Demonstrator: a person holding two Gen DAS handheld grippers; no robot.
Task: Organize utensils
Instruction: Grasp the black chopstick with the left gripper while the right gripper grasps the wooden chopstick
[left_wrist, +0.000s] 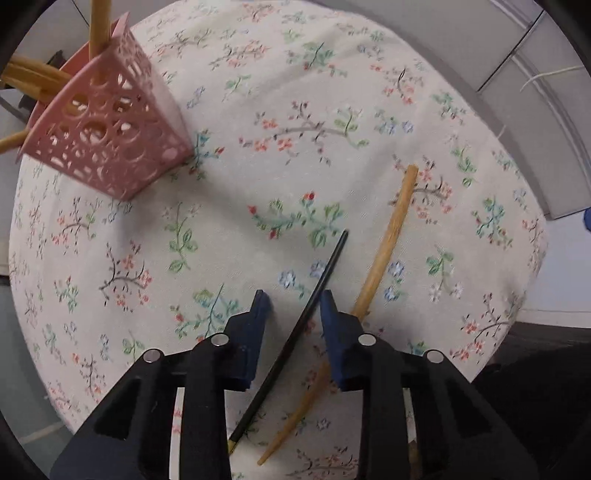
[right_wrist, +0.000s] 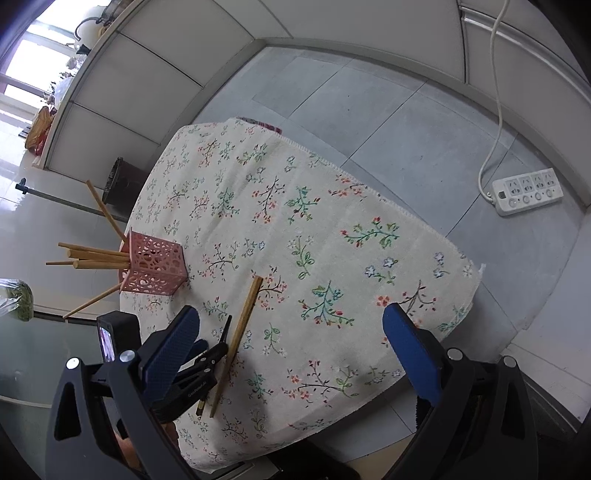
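Floral cloth (right_wrist: 332, 206) covers a small table standing on a grey tiled floor, with a white power strip (right_wrist: 526, 190) lying on the tiles beyond it. Near the cloth's left edge a pink perforated holder (left_wrist: 110, 136) stands with several wooden chopsticks (right_wrist: 92, 256) fanning out of its top. Two loose pieces lie side by side on the cloth: a black chopstick (left_wrist: 299, 332) and, just beside it, a wooden chopstick (left_wrist: 384, 251). The left gripper (left_wrist: 295, 301) points straight down over them, its blue fingers (left_wrist: 258, 306) drawn in to a narrow gap that straddles the black chopstick; the right-hand finger sits against or very close to the stick, while the other stands clear, so no firm pinch shows. The wooden chopstick passes under that right-hand finger, outside the gap. The right gripper (right_wrist: 291, 328) hangs tilted downward above the near side of the table, its fingers (right_wrist: 410, 339) spread wide and holding nothing.
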